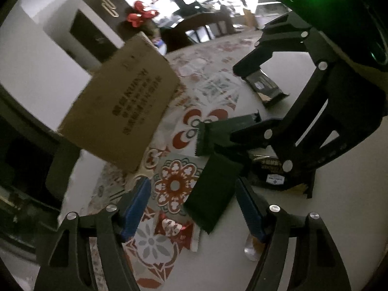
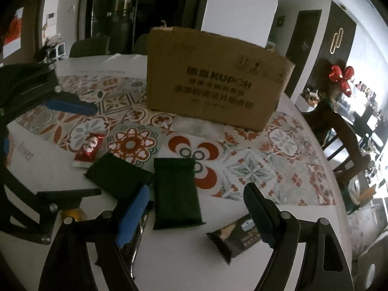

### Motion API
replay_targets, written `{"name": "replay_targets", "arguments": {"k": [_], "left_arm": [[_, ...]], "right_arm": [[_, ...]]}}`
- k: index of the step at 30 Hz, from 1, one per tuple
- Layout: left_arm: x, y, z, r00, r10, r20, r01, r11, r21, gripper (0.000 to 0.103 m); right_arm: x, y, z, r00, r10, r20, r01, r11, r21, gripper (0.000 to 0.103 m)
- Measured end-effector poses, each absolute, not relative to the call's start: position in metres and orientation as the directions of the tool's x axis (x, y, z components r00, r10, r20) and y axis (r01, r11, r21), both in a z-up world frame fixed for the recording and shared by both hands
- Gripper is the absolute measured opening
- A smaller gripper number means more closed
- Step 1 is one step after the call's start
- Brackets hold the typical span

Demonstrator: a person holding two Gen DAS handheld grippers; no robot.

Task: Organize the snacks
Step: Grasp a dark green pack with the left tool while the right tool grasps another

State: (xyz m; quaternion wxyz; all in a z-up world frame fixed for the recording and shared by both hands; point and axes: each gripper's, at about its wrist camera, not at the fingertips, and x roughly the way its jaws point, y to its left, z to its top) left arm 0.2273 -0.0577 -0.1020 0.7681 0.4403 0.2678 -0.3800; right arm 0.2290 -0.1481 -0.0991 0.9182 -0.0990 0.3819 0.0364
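Right wrist: green packet (image 2: 178, 189) (flat) between open jaws

White table (image 2: 218, 254) with patterned cloth (image 2: 254, 169) — cardboard box (image 2: 213, 84), green packets (image 2: 177, 194), other snacks.

Two dark green packets (image 2: 175, 191) (image 2: 116, 175) lie flat beside a red-and-white sweet (image 2: 88, 149); a black bar (image 2: 238, 236), label seemingly gold, lies nearer; cardboard box (image 2: 213, 77) upright behind.
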Motion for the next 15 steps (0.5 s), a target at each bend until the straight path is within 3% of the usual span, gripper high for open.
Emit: {"name": "replay_targets", "arguments": {"k": [6,15], "left_arm": [[0.237,-0.060,-0.112,0.481,-0.341,-0.808,0.876,0.231,0.424,0.058],[0.246,-0.068,-0.121,0.383,-0.336,-0.860,0.924,0.130,0.360,0.058]], "right_arm": [[0.241,-0.148,-0.108,0.679,-0.005,-0.734,-0.135,0.982,-0.131,0.081],[0.245,-0.146,-0.113,0.667,0.013,-0.745,-0.149,0.982,-0.117,0.080]]}}
